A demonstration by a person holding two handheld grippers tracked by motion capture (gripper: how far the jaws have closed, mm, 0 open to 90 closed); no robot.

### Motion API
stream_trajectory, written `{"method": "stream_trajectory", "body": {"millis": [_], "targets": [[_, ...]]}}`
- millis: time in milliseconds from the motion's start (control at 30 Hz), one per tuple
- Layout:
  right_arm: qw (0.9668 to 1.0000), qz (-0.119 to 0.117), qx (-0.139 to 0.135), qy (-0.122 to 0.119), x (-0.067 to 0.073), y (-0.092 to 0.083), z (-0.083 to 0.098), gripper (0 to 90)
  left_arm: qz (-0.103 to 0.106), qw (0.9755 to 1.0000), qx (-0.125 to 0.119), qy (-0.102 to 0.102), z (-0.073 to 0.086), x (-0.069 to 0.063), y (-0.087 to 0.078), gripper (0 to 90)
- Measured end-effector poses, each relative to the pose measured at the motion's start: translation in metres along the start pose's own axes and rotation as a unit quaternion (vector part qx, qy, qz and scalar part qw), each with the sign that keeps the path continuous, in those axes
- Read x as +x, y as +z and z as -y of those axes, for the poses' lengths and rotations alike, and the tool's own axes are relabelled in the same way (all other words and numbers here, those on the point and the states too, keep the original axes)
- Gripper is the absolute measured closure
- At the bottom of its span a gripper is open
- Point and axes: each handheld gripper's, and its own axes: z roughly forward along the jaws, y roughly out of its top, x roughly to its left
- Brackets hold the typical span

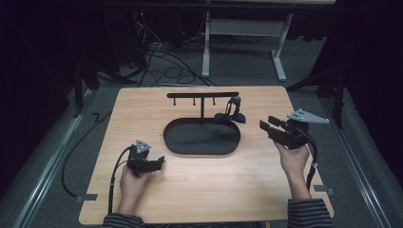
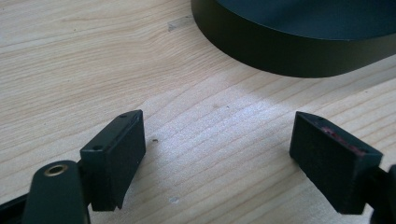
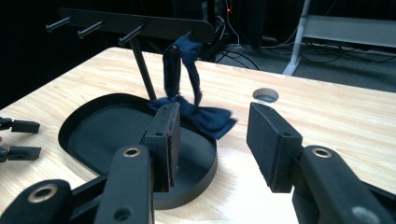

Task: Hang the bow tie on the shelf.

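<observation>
- Nearest, the right gripper (image 3: 212, 140) is raised off the table with its jaws spread wide and nothing between them; it points toward the bow tie, which I judge to be a line-up for a grasp.
- Just beyond those jaws, and a little to their left, lies the black oval tray (image 3: 205, 177); its near rim sits under the left jaw, its floor is bare.
- Straight ahead past the rim is the one dark blue bow tie (image 3: 205, 116); its bow rests on the tray's far edge where it meets the wood, while its strap runs up to the rack's last peg, so it hangs partly supported, probably so that it can be lifted off or hooked on.
- Further on stands the single black rack (image 3: 140, 25), its post rising from the tray's back edge; I count four pegs, three bare, one carrying the strap.
- Beyond and to the right, one round hole (image 3: 265, 95) is cut in the wooden table (image 3: 327, 126).
- Far off to the left, the left gripper (image 1: 159, 163) rests low near the tray's other end, jaws also wide and empty; it seems parked, waiting.
- Two grippers, one tray, one rack, one bow tie.
</observation>
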Motion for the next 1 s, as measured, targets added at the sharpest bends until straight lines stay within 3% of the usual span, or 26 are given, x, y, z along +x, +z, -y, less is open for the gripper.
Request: {"method": "stream_trajectory", "body": {"millis": [1000], "targets": [[0.9998, 0.004, -0.002, 0.019, -0.005, -0.016, 0.028, 55.9, 0.000, 1.0000, 0.000, 0.000, 0.000, 0.000, 0.000, 18.8]]}}
